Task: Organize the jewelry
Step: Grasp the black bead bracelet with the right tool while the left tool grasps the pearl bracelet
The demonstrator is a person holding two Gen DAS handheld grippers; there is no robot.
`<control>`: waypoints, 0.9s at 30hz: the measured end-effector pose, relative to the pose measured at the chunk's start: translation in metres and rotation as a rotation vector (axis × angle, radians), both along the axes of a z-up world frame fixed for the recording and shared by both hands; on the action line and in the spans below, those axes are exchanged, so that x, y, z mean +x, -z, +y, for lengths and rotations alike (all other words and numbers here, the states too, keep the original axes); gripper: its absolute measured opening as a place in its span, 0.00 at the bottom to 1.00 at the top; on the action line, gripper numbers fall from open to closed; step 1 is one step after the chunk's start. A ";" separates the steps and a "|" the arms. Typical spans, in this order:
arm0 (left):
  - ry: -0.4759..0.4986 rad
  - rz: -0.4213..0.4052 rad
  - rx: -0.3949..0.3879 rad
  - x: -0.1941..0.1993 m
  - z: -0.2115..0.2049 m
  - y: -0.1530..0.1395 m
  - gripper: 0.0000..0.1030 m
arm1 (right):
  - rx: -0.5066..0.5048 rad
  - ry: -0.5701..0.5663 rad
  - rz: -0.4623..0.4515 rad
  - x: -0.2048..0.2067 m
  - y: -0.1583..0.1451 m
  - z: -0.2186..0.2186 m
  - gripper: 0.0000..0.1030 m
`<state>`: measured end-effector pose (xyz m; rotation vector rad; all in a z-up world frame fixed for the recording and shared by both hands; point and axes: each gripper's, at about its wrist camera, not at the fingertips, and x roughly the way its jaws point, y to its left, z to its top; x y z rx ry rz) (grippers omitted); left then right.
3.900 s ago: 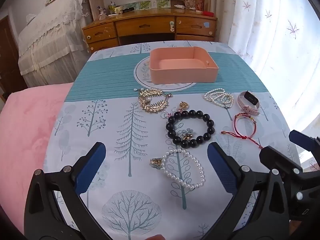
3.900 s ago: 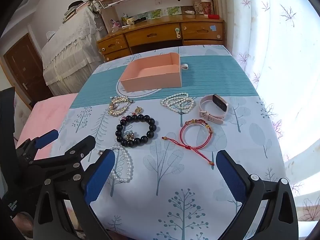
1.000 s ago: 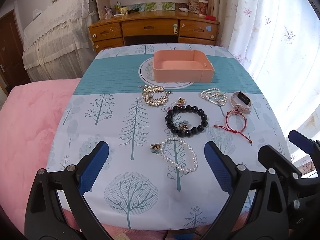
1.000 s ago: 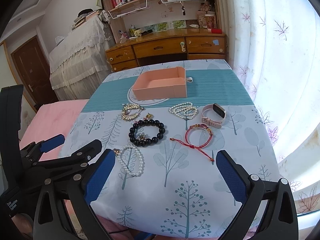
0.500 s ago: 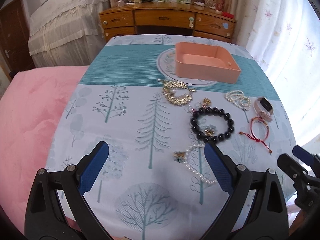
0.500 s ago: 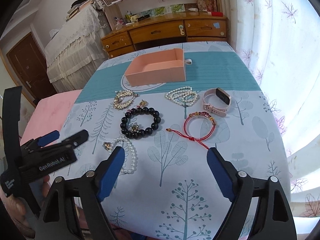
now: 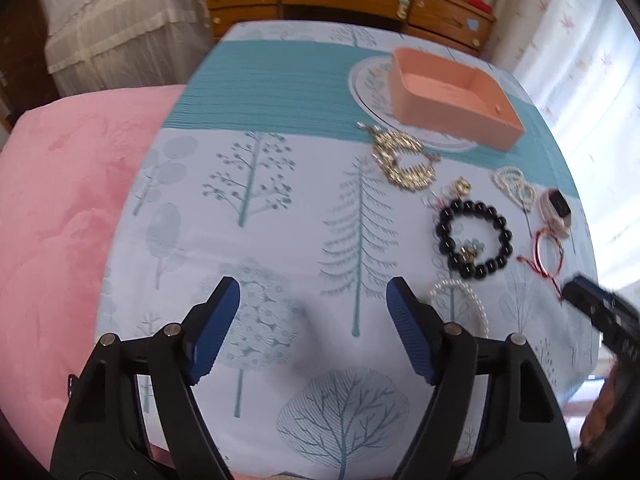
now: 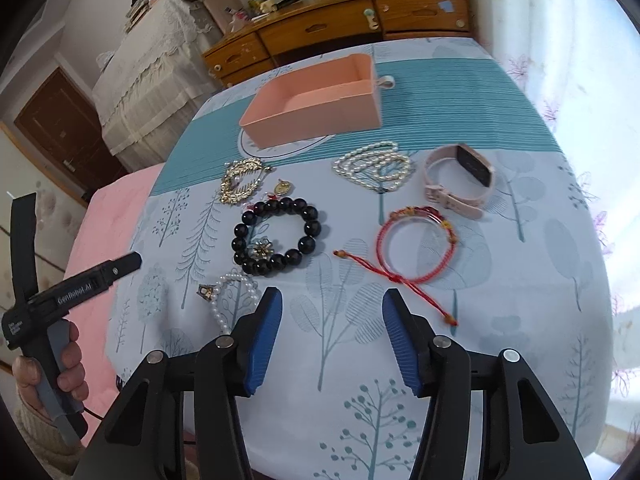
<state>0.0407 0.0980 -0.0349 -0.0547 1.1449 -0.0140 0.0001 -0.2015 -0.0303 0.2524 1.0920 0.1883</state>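
Left wrist view looks down at a bench (image 7: 280, 208) covered by a tree-print cloth with a teal band. The left claw (image 7: 312, 332) hangs over bare cloth, its blue pads apart with nothing between them; the jaws have just been closing. To its right lies a white pearl bracelet (image 7: 464, 300), partly hidden behind the right finger. Beyond that are a black bead bracelet (image 7: 474, 236), a red cord bracelet (image 7: 546, 250), a pink smartwatch (image 7: 558, 210), a coil of small pearls (image 7: 514, 186) and a gold hair comb (image 7: 402, 162). A pink tray (image 7: 452, 116) sits empty at the far side on the teal band. A pink blanket (image 7: 60, 208) lies left of the bench.

Right wrist view shows the right claw (image 8: 332, 336) also gaping and empty, its jaws just having been closing too. The loose tail of the red cord bracelet (image 8: 416, 248) lies just beyond its right finger, and the white pearl bracelet (image 8: 230, 300) is partly hidden behind its left finger. The person's left hand (image 8: 48, 380) grips the other tool's handle at the lower left.
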 end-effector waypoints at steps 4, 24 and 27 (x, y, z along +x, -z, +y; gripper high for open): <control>0.138 0.019 0.033 -0.004 -0.029 0.010 0.71 | 0.002 -0.050 0.021 0.029 0.006 0.013 0.49; 0.522 0.035 0.072 -0.030 -0.099 0.008 0.71 | -0.286 -0.236 0.061 0.121 0.058 0.087 0.31; 0.610 0.029 0.100 -0.037 -0.123 0.007 0.71 | -0.345 -0.262 0.048 0.118 0.059 0.095 0.25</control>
